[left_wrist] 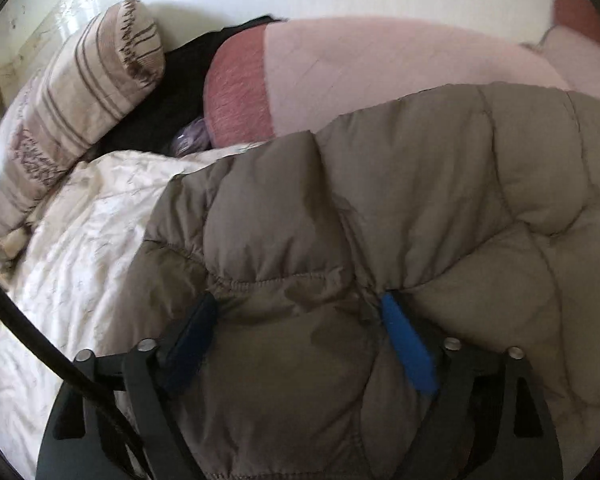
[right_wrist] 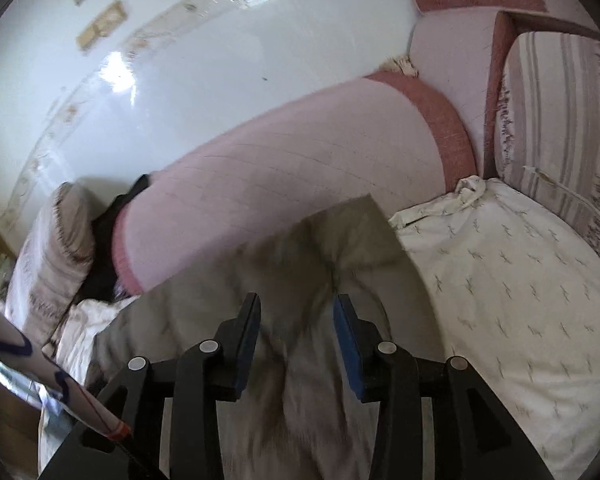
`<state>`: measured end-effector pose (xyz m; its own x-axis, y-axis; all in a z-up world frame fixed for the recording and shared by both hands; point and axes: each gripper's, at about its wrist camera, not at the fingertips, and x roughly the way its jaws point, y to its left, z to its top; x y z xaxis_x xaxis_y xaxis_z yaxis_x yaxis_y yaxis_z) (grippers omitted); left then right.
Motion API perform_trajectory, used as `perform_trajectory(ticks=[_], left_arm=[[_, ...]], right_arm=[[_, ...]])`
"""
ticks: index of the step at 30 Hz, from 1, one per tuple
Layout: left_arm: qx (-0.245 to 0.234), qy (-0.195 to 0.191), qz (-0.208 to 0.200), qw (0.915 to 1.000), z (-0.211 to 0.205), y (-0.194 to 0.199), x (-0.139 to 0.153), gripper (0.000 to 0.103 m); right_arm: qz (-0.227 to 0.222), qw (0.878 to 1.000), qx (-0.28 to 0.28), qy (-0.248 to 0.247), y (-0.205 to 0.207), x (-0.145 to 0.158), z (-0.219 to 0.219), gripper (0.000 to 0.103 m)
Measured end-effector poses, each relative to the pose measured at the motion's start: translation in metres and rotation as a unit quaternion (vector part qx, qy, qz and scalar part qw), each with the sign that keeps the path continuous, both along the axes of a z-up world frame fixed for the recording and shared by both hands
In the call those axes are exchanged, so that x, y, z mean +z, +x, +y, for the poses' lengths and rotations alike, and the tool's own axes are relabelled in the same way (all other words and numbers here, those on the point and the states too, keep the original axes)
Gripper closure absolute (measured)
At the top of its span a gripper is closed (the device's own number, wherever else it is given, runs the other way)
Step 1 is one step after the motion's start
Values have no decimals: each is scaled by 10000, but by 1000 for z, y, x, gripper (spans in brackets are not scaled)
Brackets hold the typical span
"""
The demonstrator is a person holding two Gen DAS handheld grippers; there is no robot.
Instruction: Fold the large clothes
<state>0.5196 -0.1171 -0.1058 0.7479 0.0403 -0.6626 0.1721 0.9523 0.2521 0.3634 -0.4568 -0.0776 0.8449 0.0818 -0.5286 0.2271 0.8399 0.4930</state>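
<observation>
A taupe quilted puffer jacket (left_wrist: 440, 200) lies bunched on a white printed bedspread (left_wrist: 80, 260). My left gripper (left_wrist: 300, 312) stands wide open with a thick fold of the jacket between its blue-padded fingers (left_wrist: 404, 340); the fabric bulges over the tips. In the right wrist view the jacket (right_wrist: 320, 248) is blurred and spreads under my right gripper (right_wrist: 298, 304). Its jaws stand partly apart, and the cloth lies below the gap, with neither pad pressing on it.
A long pink bolster (left_wrist: 380, 68) lies behind the jacket along a glossy white wall (right_wrist: 180, 60). Striped pillows sit at the left (left_wrist: 80, 100) and right (right_wrist: 560, 120). A black garment (left_wrist: 188, 76) is wedged between pillow and bolster. A black cable (left_wrist: 40, 340) crosses the left wrist view.
</observation>
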Motion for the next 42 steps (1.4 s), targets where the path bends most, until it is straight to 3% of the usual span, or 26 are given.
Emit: perform_trajectory(ticks=[3, 5, 8, 12, 15, 21, 28, 32, 36, 42], left_arm=[[401, 184, 177, 9989, -2, -9, 7, 15], [349, -100, 182, 9992, 4, -33, 17, 17], [191, -667, -93, 9975, 19, -91, 36, 17], [227, -883, -598, 9940, 37, -163, 48, 17], [362, -993, -717, 9918, 49, -194, 44, 17], [619, -854, -711, 9919, 58, -180, 33, 17], [905, -819, -513, 9912, 72, -133, -6, 16], [878, -605, -504, 9930, 69, -123, -11, 15], [968, -678, -323, 9925, 72, -113, -16, 13], [1052, -643, -324, 9918, 71, -109, -21, 11]], right_arm=[[-140, 9993, -22, 360, -45, -6, 10, 61], [-116, 9984, -49, 558, -68, -13, 16, 61], [-103, 9980, -147, 605, -99, -25, 24, 61], [-67, 9975, -245, 667, -125, -36, 31, 62], [14, 9980, -341, 527, -131, -38, 41, 62], [60, 9994, -334, -40, -121, -47, 59, 62], [377, 9972, -264, -585, -82, -77, 65, 62], [720, 9953, -258, -586, -56, -102, 67, 62], [1057, 9931, -220, -448, -41, -120, 68, 62], [1176, 9922, -93, -397, -36, -131, 64, 62]])
